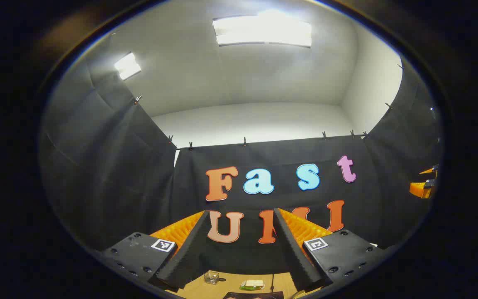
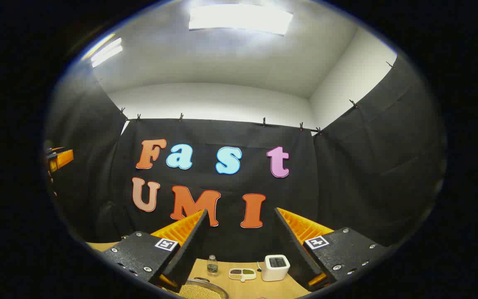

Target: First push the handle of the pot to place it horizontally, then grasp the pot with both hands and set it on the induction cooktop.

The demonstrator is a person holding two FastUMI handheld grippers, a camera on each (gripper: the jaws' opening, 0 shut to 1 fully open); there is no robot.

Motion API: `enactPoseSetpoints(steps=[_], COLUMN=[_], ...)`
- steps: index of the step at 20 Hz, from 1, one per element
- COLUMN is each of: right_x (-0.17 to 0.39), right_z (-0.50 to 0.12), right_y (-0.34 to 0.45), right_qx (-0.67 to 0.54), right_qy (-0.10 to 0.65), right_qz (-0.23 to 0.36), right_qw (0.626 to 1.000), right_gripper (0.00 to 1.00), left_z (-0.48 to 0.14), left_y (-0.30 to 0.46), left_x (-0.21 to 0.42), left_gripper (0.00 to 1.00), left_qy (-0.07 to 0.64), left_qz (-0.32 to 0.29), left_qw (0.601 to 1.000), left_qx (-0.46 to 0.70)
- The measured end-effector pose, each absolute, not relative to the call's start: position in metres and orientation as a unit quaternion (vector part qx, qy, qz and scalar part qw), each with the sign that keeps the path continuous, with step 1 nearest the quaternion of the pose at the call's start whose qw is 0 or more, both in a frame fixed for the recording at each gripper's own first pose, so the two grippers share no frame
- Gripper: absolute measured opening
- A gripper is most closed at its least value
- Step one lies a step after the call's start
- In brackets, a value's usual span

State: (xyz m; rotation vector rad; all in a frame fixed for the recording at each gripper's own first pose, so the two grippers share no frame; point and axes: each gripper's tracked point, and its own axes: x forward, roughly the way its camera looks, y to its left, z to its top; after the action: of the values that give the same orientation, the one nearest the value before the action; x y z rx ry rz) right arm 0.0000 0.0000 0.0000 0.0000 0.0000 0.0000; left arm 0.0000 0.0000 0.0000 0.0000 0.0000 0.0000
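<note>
The pot (image 2: 201,290), round with a metal rim and grainy pale contents, sits at the surface's (image 2: 239,288) near edge. Behind it stand a small clear bottle (image 2: 212,265), a divided dish (image 2: 242,273) and a white boxy device (image 2: 275,267). The right claw (image 2: 239,245) is spread wide, holding nothing; the left claw (image 1: 239,245) likewise, above a small clear jar (image 1: 211,277).

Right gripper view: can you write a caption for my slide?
The open right hand-held gripper points over a wooden table holding a small bottle, a white box and a divided tray.
</note>
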Motion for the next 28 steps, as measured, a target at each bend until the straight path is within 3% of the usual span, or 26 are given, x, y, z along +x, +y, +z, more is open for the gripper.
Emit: enactPoseSetpoints(steps=[4, 5, 6, 9, 17, 18, 28], right_x=[-0.005, -0.006, -0.007, -0.007, -0.007, -0.006, -0.009], right_z=[-0.002, 0.001, 0.003, 0.006, -0.011, -0.016, -0.098], right_y=[0.01, 0.011, 0.011, 0.013, 0.023, 0.026, 0.073], right_qx=[-0.004, -0.006, -0.009, -0.011, -0.005, -0.005, 0.008], right_qy=[0.003, 0.001, -0.002, -0.01, 0.005, 0.01, 0.108], right_qz=[0.013, 0.013, 0.013, 0.015, 0.027, 0.031, 0.094], right_qw=[1.0, 1.0, 1.0, 1.0, 1.0, 0.999, 0.99], right_gripper=[0.96, 0.92, 0.95, 0.95, 0.95, 0.98, 0.95], left_z=[-0.006, -0.006, -0.006, -0.014, -0.002, -0.003, -0.015], left_y=[-0.002, -0.001, 0.001, -0.009, 0.009, 0.011, 0.027], left_x=[-0.001, -0.001, -0.001, -0.007, -0.012, -0.014, -0.022], left_gripper=[0.97, 0.97, 0.97, 0.98, 0.98, 0.97, 0.98], left_qy=[0.01, 0.01, 0.009, 0.024, -0.011, -0.013, -0.008], left_qz=[-0.003, -0.001, 0.003, -0.006, 0.021, 0.023, 0.036], left_qw=[1.0, 1.0, 1.0, 0.999, 1.0, 1.0, 0.999], left_qx=[-0.004, -0.004, -0.004, -0.023, -0.008, -0.009, -0.01])
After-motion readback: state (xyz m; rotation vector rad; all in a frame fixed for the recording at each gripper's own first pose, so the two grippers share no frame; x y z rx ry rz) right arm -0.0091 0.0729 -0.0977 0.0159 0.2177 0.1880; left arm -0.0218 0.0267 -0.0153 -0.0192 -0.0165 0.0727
